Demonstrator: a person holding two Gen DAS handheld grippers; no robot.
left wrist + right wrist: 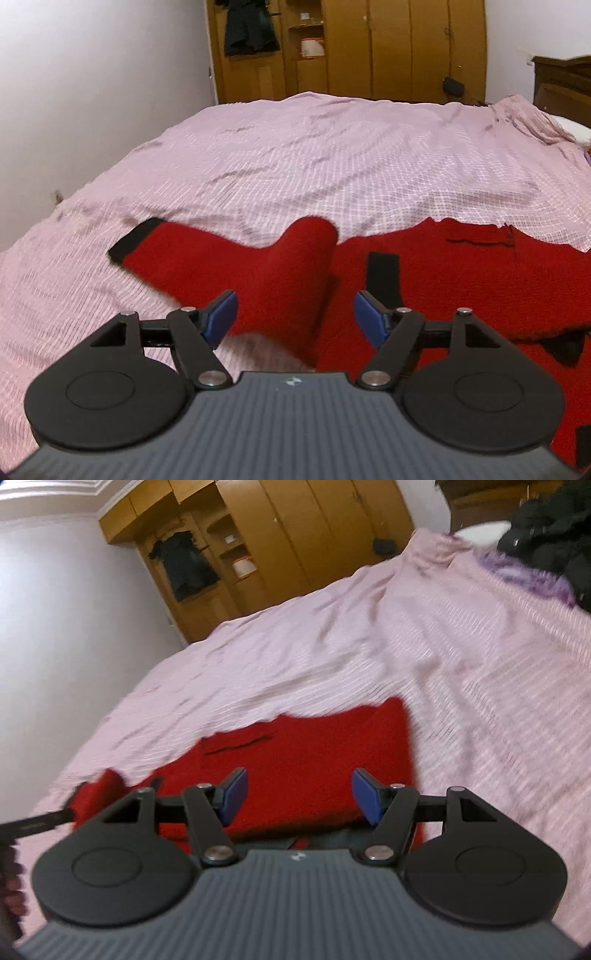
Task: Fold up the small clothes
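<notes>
A red sweater (pixel 461 280) with black cuffs lies on the pink checked bedsheet (pixel 295 162). Its left sleeve (pixel 207 258) stretches out to the left and ends in a black cuff (pixel 135 240); part of the sleeve bulges up in a fold (pixel 306 258). My left gripper (pixel 295 317) is open and empty just above that fold. In the right wrist view the sweater's body (pixel 314 753) lies flat on the sheet (pixel 480 701). My right gripper (pixel 299 794) is open and empty over the sweater's near part. The view is tilted and blurred.
A wooden wardrobe (pixel 369 48) stands beyond the bed's far end, with dark clothes (pixel 249 27) hanging on it. A white wall (pixel 92 92) runs along the left. Dark clothing (pixel 554 535) and a purple cloth (pixel 524 576) lie at the bed's far right.
</notes>
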